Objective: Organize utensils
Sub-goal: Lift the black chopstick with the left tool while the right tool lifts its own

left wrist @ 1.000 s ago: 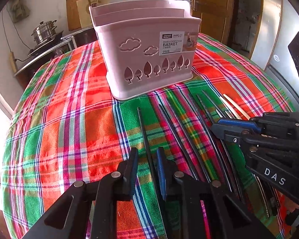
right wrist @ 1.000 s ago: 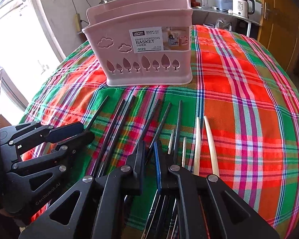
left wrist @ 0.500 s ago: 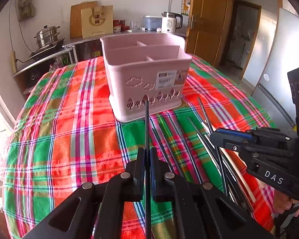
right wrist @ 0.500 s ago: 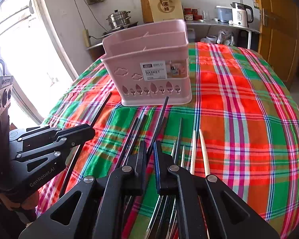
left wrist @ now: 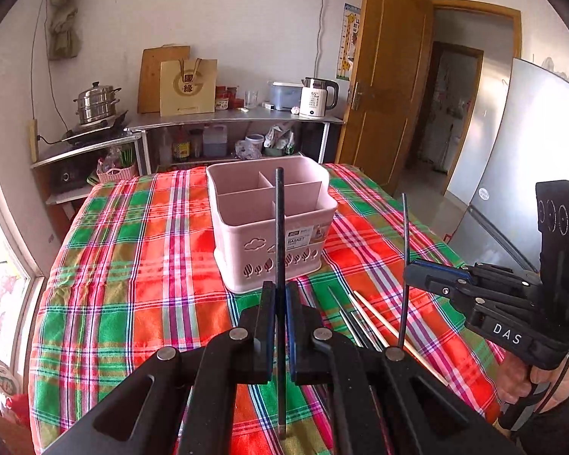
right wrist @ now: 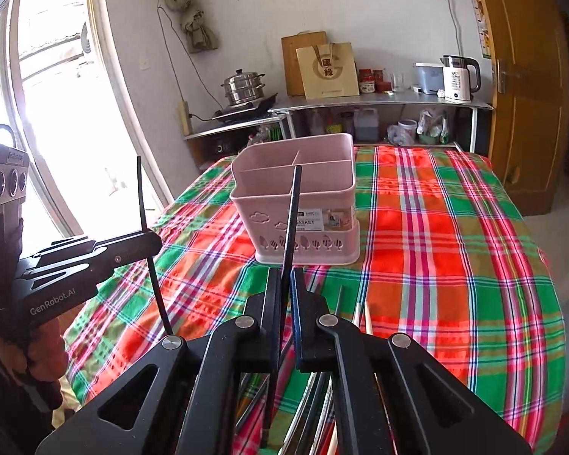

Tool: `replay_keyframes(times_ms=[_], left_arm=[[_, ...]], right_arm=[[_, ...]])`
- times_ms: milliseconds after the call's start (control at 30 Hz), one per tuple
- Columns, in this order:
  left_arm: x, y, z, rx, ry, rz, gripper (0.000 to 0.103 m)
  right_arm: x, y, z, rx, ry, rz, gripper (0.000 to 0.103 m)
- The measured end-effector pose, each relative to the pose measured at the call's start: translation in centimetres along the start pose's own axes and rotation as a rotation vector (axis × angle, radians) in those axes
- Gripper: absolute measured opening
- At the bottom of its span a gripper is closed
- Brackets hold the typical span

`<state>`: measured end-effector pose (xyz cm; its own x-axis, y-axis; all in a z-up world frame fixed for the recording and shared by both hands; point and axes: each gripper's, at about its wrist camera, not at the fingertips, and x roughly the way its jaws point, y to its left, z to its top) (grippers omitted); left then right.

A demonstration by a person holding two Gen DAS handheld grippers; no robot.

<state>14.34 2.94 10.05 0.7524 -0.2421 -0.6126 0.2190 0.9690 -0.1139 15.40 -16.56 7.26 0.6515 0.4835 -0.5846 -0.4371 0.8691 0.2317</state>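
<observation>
A black chopstick (left wrist: 280, 227) stands nearly upright, its long axis running from below the left gripper (left wrist: 280, 292) up past the fingertips, so its top reads against the pink basket (left wrist: 246, 223) ahead. The jaws are closed tight on it, near its lower half. A second black chopstick (right wrist: 290, 227) leans slightly right of upright in the right gripper (right wrist: 284, 280), clamped the same way, tip lined up with the basket's front compartment. Below and just right of both grippers, loose pale chopsticks (left wrist: 375, 320) and dark ones lie flat on the plaid tablecloth (left wrist: 132, 265), pointing toward the basket.
</observation>
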Motion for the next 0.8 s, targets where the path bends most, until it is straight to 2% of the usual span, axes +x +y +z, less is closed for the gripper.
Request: replay_keyframes(times_ms=[500,800], left_arm=[[-2.1,-0.1,1.0,-0.008,-0.036,-0.016,0.005],[-1.9,0.4,3.1,-0.011,-0.042,-0.021,0.005]], right_arm=[[-2.7,0.4,1.2,-0.031,-0.082,0.012,0.004],[-2.9,0.4,2.8,-0.053,-0.107,0.018,0.004]])
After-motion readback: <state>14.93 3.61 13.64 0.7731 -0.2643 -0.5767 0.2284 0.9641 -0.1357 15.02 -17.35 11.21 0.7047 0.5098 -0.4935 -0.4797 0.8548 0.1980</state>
